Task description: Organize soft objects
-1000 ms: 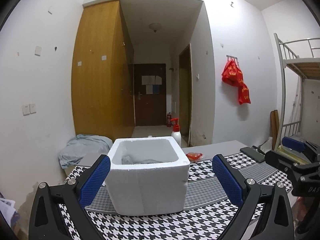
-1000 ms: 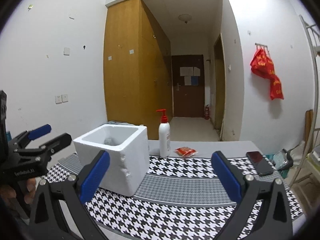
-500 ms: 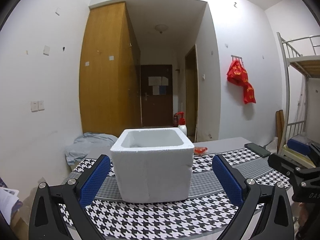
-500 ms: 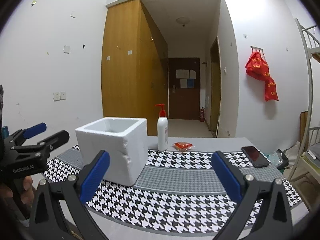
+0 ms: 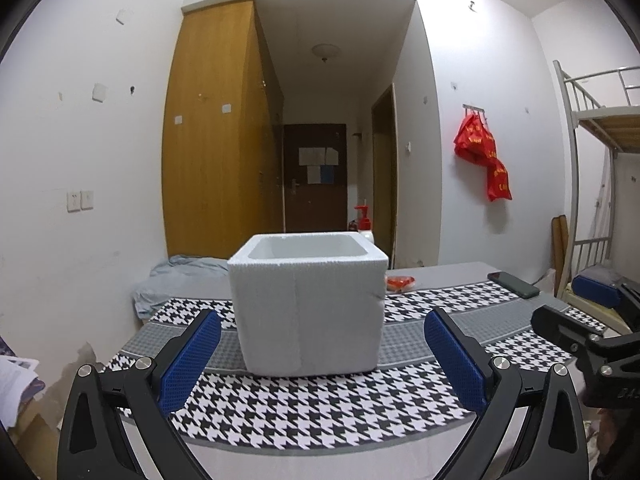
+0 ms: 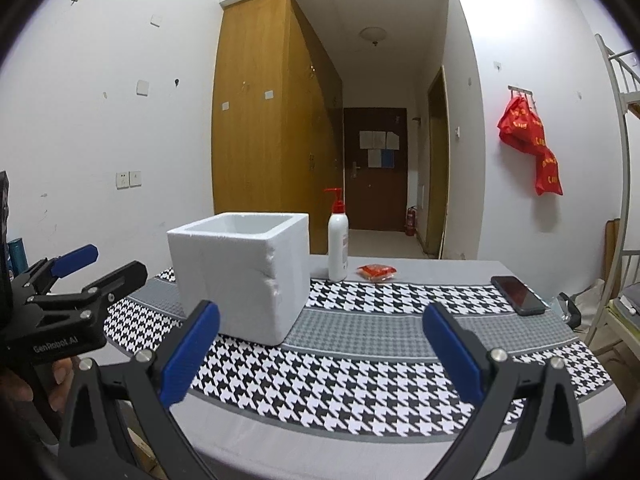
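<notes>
Houndstooth table (image 6: 360,380) edge near, foam box (image 5: 308,304) left, both hand-held grippers (image 5: 322,354) (image 6: 320,350) wide apart, empty.

Readable text: "GenRobot.AI" printed white on the black body of the left gripper (image 6: 104,268), seen from the right wrist view. In the left wrist view the right gripper (image 5: 576,304) body shows partial letters "DAS", cut off. Yellow print on the red bags (image 6: 532,140) is illegible.
</notes>
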Demonstrator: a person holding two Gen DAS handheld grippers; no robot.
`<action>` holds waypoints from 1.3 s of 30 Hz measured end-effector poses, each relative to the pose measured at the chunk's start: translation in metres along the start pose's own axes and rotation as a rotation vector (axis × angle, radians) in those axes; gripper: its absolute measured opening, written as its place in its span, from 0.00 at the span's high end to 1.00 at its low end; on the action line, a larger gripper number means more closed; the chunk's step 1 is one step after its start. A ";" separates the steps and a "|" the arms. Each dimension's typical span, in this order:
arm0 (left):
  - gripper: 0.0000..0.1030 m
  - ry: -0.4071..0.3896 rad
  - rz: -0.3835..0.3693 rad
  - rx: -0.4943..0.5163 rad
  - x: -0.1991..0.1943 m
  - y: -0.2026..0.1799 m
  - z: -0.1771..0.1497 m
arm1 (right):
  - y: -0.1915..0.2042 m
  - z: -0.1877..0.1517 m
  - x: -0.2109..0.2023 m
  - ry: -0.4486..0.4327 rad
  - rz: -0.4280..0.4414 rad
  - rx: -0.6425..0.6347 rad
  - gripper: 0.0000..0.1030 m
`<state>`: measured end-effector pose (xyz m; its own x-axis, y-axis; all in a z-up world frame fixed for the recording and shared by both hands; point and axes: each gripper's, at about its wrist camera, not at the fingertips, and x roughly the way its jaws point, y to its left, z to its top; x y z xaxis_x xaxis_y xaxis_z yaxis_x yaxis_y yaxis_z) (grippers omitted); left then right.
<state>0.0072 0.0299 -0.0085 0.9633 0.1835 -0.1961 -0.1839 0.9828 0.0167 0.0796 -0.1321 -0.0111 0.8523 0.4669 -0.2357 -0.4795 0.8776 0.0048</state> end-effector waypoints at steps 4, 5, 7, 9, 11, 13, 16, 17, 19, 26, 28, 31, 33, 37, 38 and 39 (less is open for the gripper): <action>0.01 0.003 -0.005 -0.001 -0.005 0.000 -0.003 | 0.000 -0.002 -0.002 0.009 -0.008 0.001 0.00; 0.01 0.005 -0.006 -0.003 -0.006 0.001 -0.003 | 0.000 -0.002 -0.003 0.008 -0.010 0.002 0.00; 0.01 0.006 -0.005 -0.005 -0.008 0.002 -0.003 | 0.001 -0.002 -0.006 0.005 -0.014 0.004 0.00; 0.01 0.003 0.001 -0.005 -0.010 0.003 -0.004 | 0.002 -0.002 -0.011 -0.003 -0.013 0.001 0.00; 0.01 0.000 0.002 -0.005 -0.014 0.003 -0.004 | 0.004 -0.003 -0.015 -0.010 -0.011 0.002 0.00; 0.01 -0.004 -0.003 -0.008 -0.019 0.003 -0.004 | 0.007 -0.003 -0.019 -0.014 -0.010 -0.001 0.00; 0.01 -0.015 0.005 -0.013 -0.027 0.003 -0.005 | 0.009 -0.004 -0.025 -0.020 -0.010 -0.003 0.00; 0.01 -0.017 0.007 -0.012 -0.029 0.002 -0.006 | 0.010 -0.005 -0.027 -0.021 -0.012 -0.003 0.00; 0.01 -0.016 0.002 -0.013 -0.034 0.002 -0.008 | 0.012 -0.007 -0.030 -0.018 -0.009 -0.006 0.00; 0.01 -0.030 -0.005 -0.002 -0.050 -0.002 -0.011 | 0.017 -0.011 -0.042 -0.027 -0.010 -0.006 0.00; 0.01 -0.035 -0.002 -0.002 -0.055 -0.003 -0.011 | 0.019 -0.011 -0.045 -0.028 -0.015 -0.009 0.00; 0.01 -0.040 -0.013 0.005 -0.062 -0.004 -0.012 | 0.021 -0.012 -0.053 -0.038 -0.022 -0.004 0.00; 0.01 -0.050 -0.017 0.007 -0.069 -0.005 -0.013 | 0.023 -0.013 -0.059 -0.042 -0.024 -0.004 0.00; 0.01 -0.057 -0.012 0.022 -0.078 -0.006 -0.014 | 0.028 -0.014 -0.068 -0.054 -0.028 -0.016 0.00; 0.01 -0.060 -0.011 0.024 -0.079 -0.006 -0.014 | 0.029 -0.014 -0.070 -0.057 -0.026 -0.016 0.00; 0.01 -0.062 -0.011 0.023 -0.081 -0.005 -0.014 | 0.030 -0.014 -0.070 -0.058 -0.024 -0.017 0.00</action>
<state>-0.0722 0.0096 -0.0065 0.9757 0.1725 -0.1350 -0.1689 0.9849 0.0376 0.0025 -0.1404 -0.0082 0.8738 0.4521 -0.1790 -0.4621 0.8867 -0.0167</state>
